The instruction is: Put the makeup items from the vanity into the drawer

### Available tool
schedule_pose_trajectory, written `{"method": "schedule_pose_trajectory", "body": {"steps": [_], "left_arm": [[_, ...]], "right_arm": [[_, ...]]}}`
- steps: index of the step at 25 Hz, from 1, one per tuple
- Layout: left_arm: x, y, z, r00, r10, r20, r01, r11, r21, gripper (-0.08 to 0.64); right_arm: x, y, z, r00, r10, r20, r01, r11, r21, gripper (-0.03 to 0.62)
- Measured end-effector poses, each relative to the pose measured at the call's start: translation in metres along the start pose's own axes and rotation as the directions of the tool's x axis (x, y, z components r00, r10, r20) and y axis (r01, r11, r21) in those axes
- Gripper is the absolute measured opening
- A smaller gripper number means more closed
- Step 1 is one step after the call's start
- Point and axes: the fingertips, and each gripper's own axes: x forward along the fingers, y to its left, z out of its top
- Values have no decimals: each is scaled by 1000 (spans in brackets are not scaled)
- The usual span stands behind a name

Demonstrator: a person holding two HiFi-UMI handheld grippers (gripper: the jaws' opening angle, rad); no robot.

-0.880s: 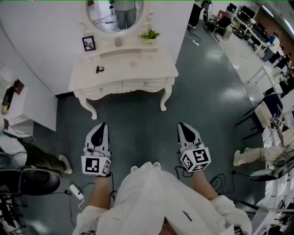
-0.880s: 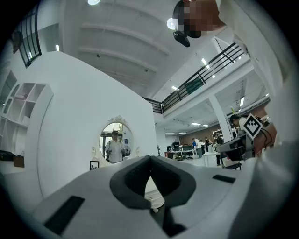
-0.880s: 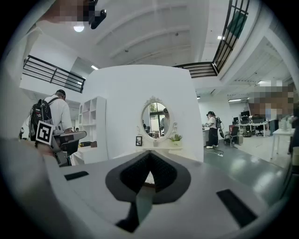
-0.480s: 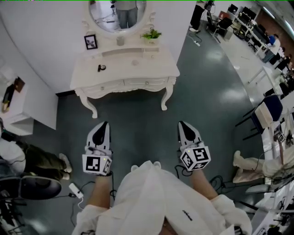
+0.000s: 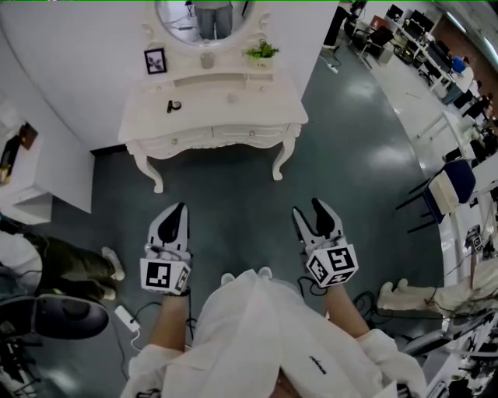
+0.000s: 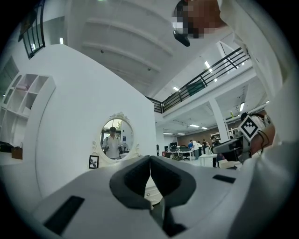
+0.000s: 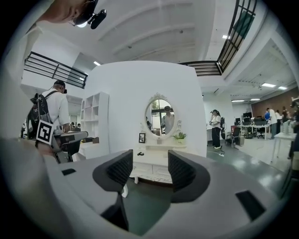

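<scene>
The white vanity (image 5: 257, 109) stands against the wall ahead, across a stretch of dark floor. A small dark makeup item (image 5: 173, 106) lies on its top at the left, and a small pale item (image 5: 231, 99) lies near the middle. Both front drawers (image 5: 210, 137) are shut. I hold my left gripper (image 5: 177, 210) low in front of me, shut and with nothing in it; its pads meet (image 6: 150, 161). My right gripper (image 5: 311, 210) is open and holds nothing. Between its jaws (image 7: 150, 168) the vanity shows far off.
An oval mirror (image 5: 204, 19), a photo frame (image 5: 156, 60) and a small plant (image 5: 261, 50) stand at the vanity's back. A white cabinet (image 5: 31, 183) and a crouching person (image 5: 54, 264) are at the left. A power strip (image 5: 124, 319) lies on the floor; chairs (image 5: 443, 190) stand at the right.
The right gripper's jaws have parted from shut to open. The left gripper stays shut. Both grippers sit slightly lower in the view and the vanity slightly higher.
</scene>
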Motion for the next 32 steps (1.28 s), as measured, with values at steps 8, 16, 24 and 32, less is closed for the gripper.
{"method": "schedule_pose_trajectory", "body": {"steps": [8, 16, 24, 32], "left_arm": [[4, 17, -25, 999, -19, -43, 18, 1000, -21, 26], [31, 28, -34, 998, -22, -57, 21, 999, -25, 26], [97, 45, -38, 998, 4, -66, -5, 1000, -6, 26], [194, 50, -31, 997, 29, -70, -28, 1000, 13, 26]], "right_arm": [[23, 11, -10, 999, 10, -31, -10, 1000, -2, 375], [65, 7, -15, 997, 66, -45, -66, 998, 1, 403], [137, -22, -9, 991, 134, -21, -133, 991, 20, 403], [211, -71, 20, 974, 226, -8, -226, 974, 9, 403]]}}
